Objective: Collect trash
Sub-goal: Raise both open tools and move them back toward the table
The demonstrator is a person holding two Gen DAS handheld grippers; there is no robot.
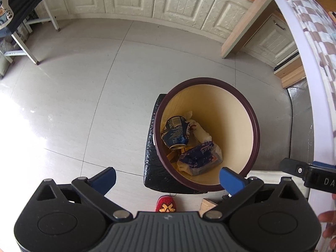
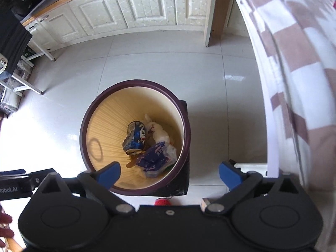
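left gripper: being held spread wide over the floor, nothing being pinched between the blue fingers
trash bin: being seen just ahead of the left tool and a bit to its right, and straight ahead of the right one
crushed can: lying in the bin bottom, ahead of both tools
purple wrapper: lying touching the can, nearer the tools
right gripper: also being held wide apart and empty, above the bin's near rim
checked cloth: hanging off to the right of both tools
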